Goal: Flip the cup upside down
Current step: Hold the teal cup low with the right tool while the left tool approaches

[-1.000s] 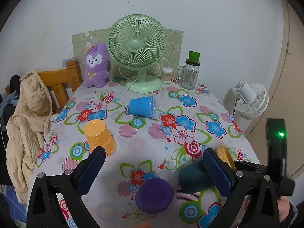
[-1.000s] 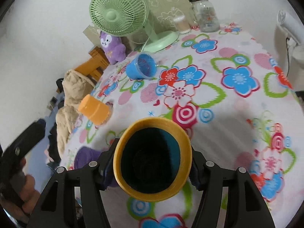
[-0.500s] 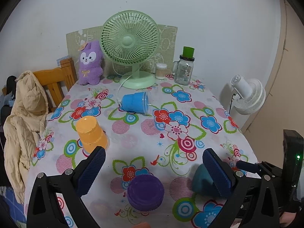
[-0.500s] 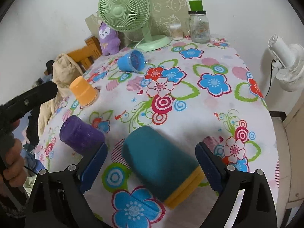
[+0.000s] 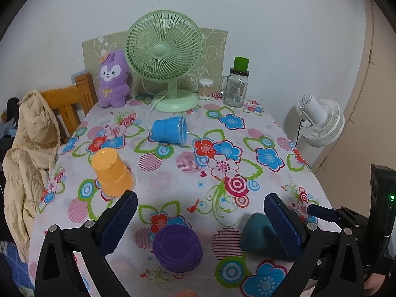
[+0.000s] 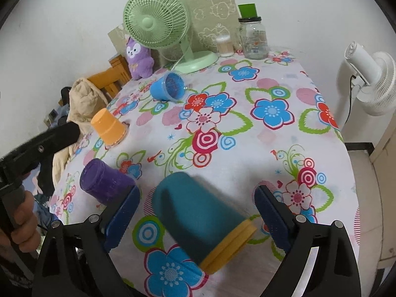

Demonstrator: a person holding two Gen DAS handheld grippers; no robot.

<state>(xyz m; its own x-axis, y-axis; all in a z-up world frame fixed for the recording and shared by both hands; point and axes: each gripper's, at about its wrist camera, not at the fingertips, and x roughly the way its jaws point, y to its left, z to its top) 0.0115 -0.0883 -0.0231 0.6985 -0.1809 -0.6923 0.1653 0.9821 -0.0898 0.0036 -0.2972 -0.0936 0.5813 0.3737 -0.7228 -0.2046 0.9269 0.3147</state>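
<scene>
A teal cup with a yellow rim [image 6: 198,220] stands upside down on the flowered tablecloth, between the open fingers of my right gripper [image 6: 198,220], which do not touch it. In the left wrist view the teal cup [image 5: 257,235] shows partly behind a finger. My left gripper [image 5: 200,225] is open and empty above a purple cup [image 5: 177,246] that stands upside down. An orange cup [image 5: 111,170] stands upside down at the left. A blue cup [image 5: 170,131] lies on its side in the middle.
A green fan [image 5: 164,57], a purple plush toy [image 5: 112,79], a glass jar with a green lid [image 5: 236,84] and a small container [image 5: 205,89] stand at the back. A chair with a beige jacket [image 5: 29,148] is left. A white fan [image 5: 319,121] stands right of the table.
My right gripper turned the teal cup from mouth-toward-camera to rim-down on the table and opened off it. My left gripper drew back and rose a little, still open.
</scene>
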